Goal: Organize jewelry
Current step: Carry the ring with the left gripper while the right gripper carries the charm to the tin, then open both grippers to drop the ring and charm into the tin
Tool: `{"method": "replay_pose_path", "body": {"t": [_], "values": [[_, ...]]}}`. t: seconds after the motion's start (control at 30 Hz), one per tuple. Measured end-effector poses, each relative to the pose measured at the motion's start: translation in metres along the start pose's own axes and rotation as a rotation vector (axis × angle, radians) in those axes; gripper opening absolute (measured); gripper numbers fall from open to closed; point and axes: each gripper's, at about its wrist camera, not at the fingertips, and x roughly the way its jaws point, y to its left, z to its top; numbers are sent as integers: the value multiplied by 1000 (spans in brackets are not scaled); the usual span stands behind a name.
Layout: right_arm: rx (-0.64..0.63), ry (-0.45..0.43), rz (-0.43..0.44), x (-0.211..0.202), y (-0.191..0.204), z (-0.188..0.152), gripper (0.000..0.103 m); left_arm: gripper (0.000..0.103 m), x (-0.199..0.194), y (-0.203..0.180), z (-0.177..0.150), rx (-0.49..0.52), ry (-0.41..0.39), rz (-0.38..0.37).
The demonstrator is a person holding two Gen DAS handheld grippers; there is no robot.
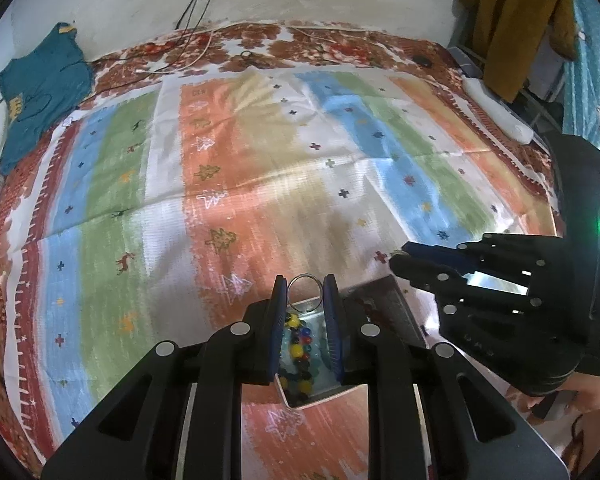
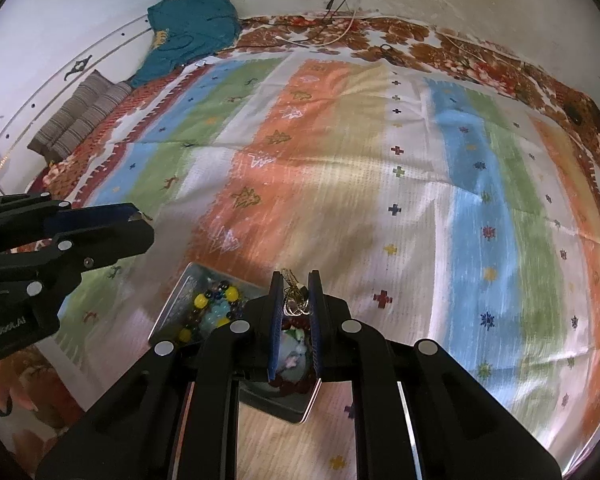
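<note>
My left gripper (image 1: 305,287) is shut on a silver ring (image 1: 305,286), held between its blue pads above a metal tray (image 1: 332,390). The tray holds a string of coloured beads (image 1: 298,344). My right gripper (image 2: 296,286) is shut on gold jewelry (image 2: 295,300), held above a second tray part (image 2: 296,406) with dark red beads (image 2: 296,386). In the right wrist view the bead tray (image 2: 172,312) lies to the lower left with yellow and dark beads (image 2: 216,308). Each gripper shows in the other's view: the right (image 1: 404,254) and the left (image 2: 144,220).
A striped, patterned cloth (image 1: 260,184) covers the bed. A teal garment (image 1: 40,92) lies at the far left, with cables (image 1: 196,12) along the wall. A mustard garment (image 1: 512,20) hangs at the right. Striped cushions (image 2: 80,116) lie by the wall.
</note>
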Motion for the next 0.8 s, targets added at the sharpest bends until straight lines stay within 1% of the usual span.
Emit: {"method": "replay_pose_path", "body": {"t": [0.13, 0.33, 0.37, 0.4, 0.5, 0.63, 0.67, 0.73, 0.8], "values": [[3, 8, 11, -1, 1, -6, 13, 18, -5, -5, -7, 13, -9, -3], [8, 4, 29, -4, 5, -9, 13, 18, -9, -8, -11, -3, -13, -13], [9, 5, 26, -4, 5, -10, 14, 20, -9, -7, -12, -10, -12, -14], [10, 7, 17, -4, 5, -10, 15, 22, -9, -7, -12, -15, -12, -16], [13, 4, -5, -6, 2, -13, 40, 26, -10, -3, -14, -33, -12, -10], [20, -3, -21, -11, 0, -16, 40, 30, -13, 0, -17, -45, -16, 4], [22, -5, -26, -13, -1, -18, 41, 33, -14, 0, -18, -47, -18, 6], [25, -9, -29, -16, -2, -21, 45, 35, -17, 1, -22, -48, -23, 12], [29, -18, -34, -21, -3, -24, 47, 37, -21, 1, -25, -48, -26, 16]]}}
